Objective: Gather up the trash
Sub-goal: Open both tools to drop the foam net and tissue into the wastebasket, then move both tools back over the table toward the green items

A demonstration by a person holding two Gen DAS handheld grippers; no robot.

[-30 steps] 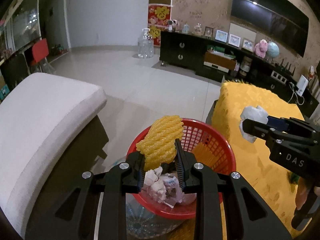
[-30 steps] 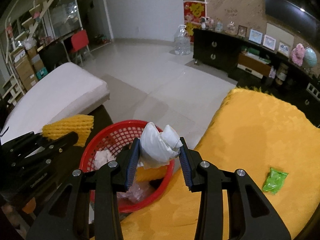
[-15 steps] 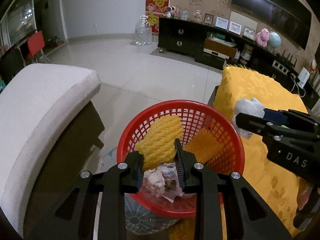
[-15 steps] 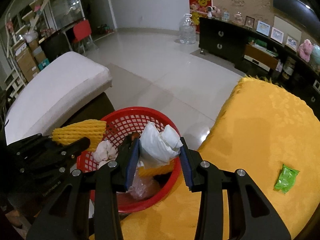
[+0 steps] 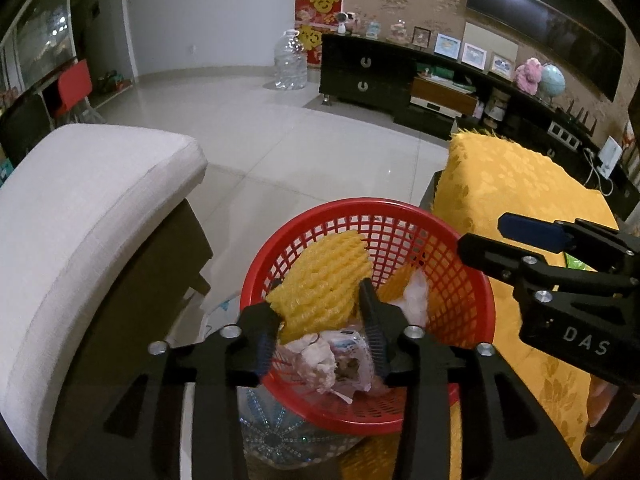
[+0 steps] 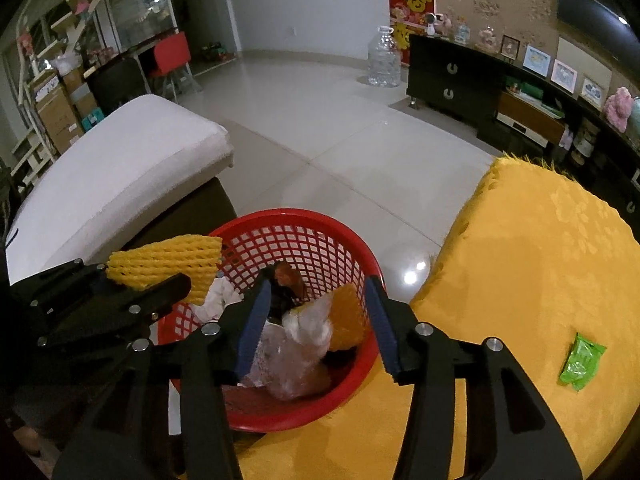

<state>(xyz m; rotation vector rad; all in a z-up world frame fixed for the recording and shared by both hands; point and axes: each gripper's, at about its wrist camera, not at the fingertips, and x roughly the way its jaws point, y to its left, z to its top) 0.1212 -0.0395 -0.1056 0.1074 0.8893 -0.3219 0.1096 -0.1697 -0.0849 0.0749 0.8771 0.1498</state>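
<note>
The yellow foam net stands with its long axis pointing up and away over the red basket. It sits between the fingers of the left gripper, whose jaws have just been opening; its lower left edge is against the left pad, and the right finger seems just beside it. From the right wrist view the net lies nearly level above the basket rim. The right gripper hangs over the basket, its jaws have just been opening and nothing is between them; a white crumpled wad lies below in the basket. The right gripper body carries the letters "DAS". A green wrapper lies on the yellow cloth.
</note>
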